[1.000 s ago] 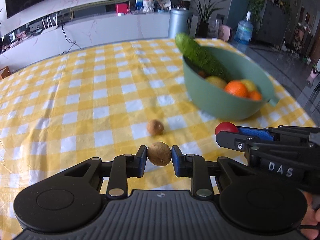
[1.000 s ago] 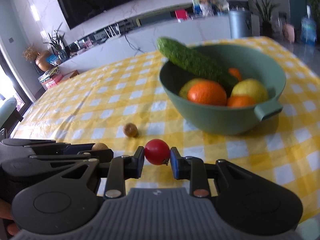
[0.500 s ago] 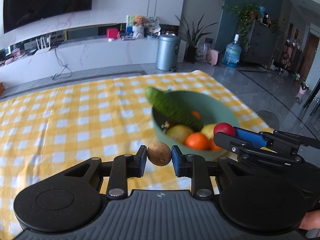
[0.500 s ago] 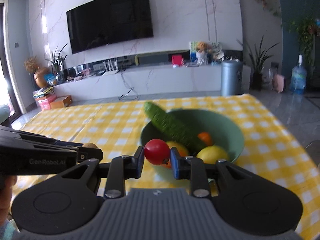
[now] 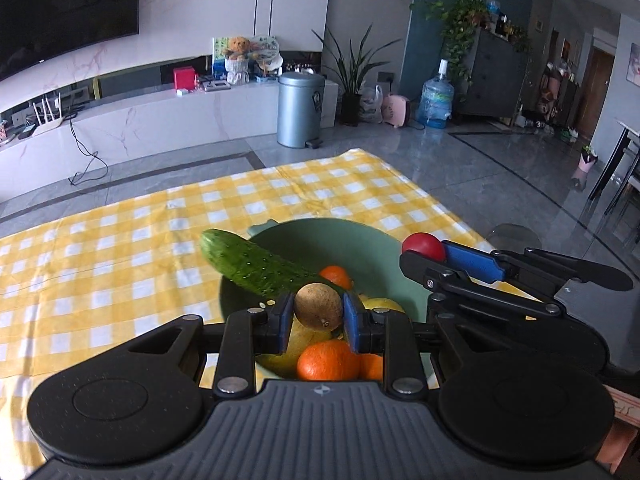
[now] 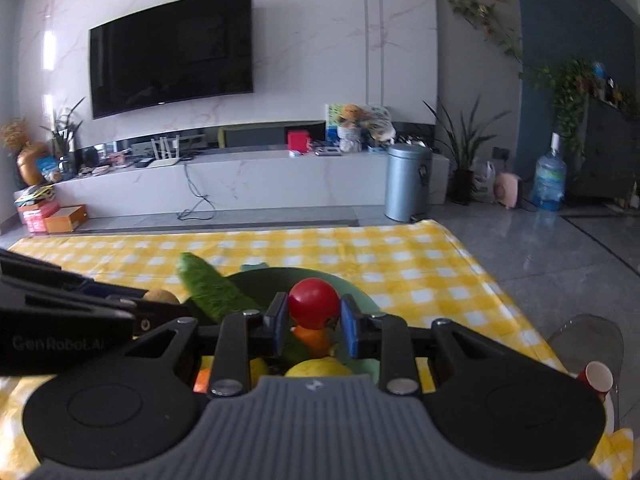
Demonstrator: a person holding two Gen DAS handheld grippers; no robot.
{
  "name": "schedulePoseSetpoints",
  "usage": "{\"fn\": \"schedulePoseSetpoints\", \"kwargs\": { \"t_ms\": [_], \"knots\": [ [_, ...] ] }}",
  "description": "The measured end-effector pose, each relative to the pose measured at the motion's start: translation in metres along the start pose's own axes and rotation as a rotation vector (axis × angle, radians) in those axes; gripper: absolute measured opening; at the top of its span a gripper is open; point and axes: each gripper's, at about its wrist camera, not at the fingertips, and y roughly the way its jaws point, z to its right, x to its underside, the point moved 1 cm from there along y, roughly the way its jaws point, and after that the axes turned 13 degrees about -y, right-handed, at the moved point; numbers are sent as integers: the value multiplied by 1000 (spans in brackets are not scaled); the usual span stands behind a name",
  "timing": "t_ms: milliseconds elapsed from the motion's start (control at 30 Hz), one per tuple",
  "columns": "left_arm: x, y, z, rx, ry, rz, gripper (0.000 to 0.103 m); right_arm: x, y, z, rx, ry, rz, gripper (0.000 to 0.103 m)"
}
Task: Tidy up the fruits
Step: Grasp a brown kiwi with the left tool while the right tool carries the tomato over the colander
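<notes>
Checked cloth (image 5: 120,240) now mostly behind; both grippers have come over bowl (image 5: 372,240) at 12. Left gripper (image 5: 318,312) clamps longan (image 5: 318,306), right gripper (image 6: 314,320) clamps tomato (image 6: 313,302); drop is likely next.

Even daylight, mild motion blur in the right view, fisheye-bent edges.

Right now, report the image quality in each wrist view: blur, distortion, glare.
Left wrist view: sharp on the brown fruit and cucumber; fisheye bends the room edges; the floor shines. Right wrist view: softer, the cucumber smeared, bright wall glare at left, the red fruit fairly crisp.
</notes>
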Motion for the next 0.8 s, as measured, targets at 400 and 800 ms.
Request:
{"fn": "schedulePoseSetpoints", "kwargs": {
  "t_ms": [400, 800],
  "knots": [
    [3, 42, -2, -38, -17, -65, 29, 19, 35, 8, -26, 43, -87, 24],
    [7, 61, -7, -66, -31, -114, 29, 26, 49, 9, -58, 66, -143, 24]
  ]
}}
